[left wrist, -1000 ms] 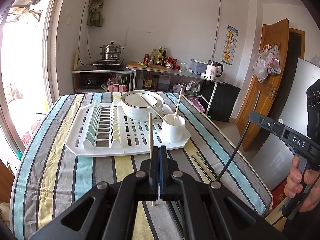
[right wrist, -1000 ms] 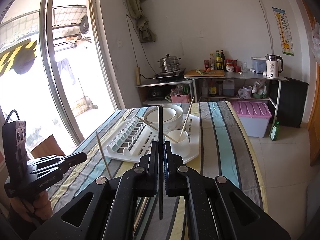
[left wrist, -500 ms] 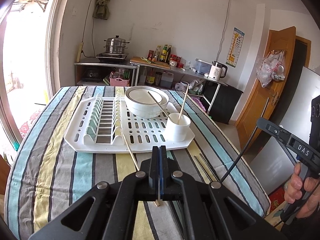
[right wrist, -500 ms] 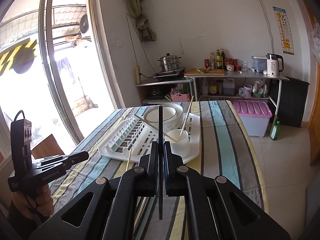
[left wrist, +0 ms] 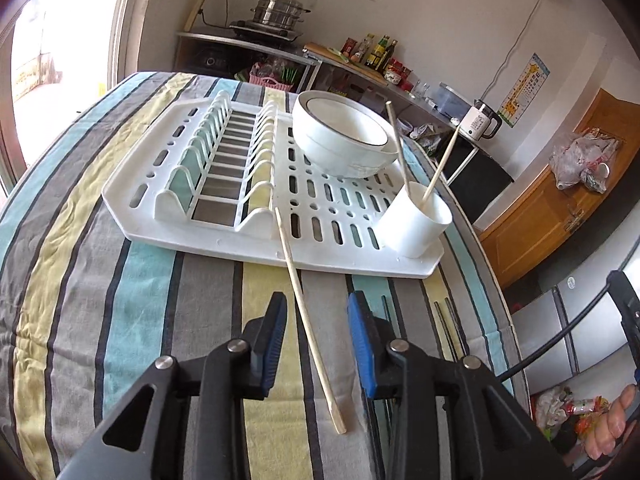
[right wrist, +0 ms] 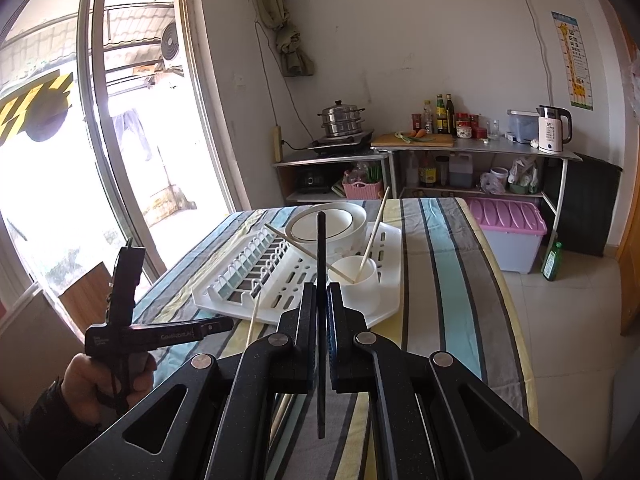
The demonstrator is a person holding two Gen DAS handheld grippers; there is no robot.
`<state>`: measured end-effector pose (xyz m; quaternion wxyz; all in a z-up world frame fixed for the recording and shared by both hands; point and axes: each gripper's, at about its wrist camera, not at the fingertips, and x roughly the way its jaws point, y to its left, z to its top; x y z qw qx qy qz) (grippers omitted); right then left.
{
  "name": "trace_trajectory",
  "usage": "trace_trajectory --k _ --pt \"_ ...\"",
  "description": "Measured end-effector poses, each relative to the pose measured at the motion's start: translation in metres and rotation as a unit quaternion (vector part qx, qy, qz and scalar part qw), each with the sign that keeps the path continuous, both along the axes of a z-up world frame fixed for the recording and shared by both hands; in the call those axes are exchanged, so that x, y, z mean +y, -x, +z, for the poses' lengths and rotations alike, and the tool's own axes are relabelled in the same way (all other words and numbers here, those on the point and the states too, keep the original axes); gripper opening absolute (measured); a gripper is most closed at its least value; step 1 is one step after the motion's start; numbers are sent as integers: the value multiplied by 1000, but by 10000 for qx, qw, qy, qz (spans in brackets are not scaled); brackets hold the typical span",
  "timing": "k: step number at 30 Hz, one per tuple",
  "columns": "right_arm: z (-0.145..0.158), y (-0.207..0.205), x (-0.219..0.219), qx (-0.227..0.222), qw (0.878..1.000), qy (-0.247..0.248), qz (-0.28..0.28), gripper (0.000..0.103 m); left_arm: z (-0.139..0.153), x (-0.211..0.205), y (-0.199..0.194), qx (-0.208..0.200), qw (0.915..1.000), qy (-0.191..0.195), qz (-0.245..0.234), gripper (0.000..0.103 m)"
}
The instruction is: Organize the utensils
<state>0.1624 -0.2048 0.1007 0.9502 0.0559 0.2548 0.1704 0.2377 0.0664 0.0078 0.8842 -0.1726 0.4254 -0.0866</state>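
Striped table [left wrist: 120,300] carries white drying rack [left wrist: 224,220], pale chopstick [left wrist: 308,332]

Right hand [left wrist: 618,424] cut off by frame edge; bottle labels [right wrist: 440,114] unreadable

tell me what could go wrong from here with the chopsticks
1. The left gripper has its jaws opening, and the wooden chopstick between them lies loose, its tip propped on the drying rack; it could roll or slide off onto the striped tablecloth.
2. The right gripper pinches a black chopstick near its lower part; it could pivot in the jaws.
3. The white cup sits near the rack's corner and may tip when more go in.
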Motion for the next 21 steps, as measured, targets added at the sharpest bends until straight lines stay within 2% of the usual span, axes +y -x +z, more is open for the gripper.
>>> trace_trajectory --k 6,10,13,15,16,18,21 --pt "-2 -7 -2 40 10000 8 6 5 -26 -4 -37 501 9986 -116 107 33" --pt "-2 -7 -1 41 10000 13 12 5 -34 -8 -52 610 9978 -228 158 32" --pt "-2 -8 -2 47 10000 9 8 5 -38 -9 -59 687 9968 -358 173 19" --pt "-2 -10 -2 53 10000 4 4 5 -41 -11 -62 772 9962 -381 163 16" --pt "-3 -10 -2 54 10000 3 9 5 -40 -11 -61 749 9963 -408 140 15" --pt "-2 -10 -2 54 10000 6 7 5 -35 -11 -57 651 9968 -448 117 6" --pt "-2 -11 -2 41 10000 3 0 5 -18 -10 -48 412 9984 -386 70 6"
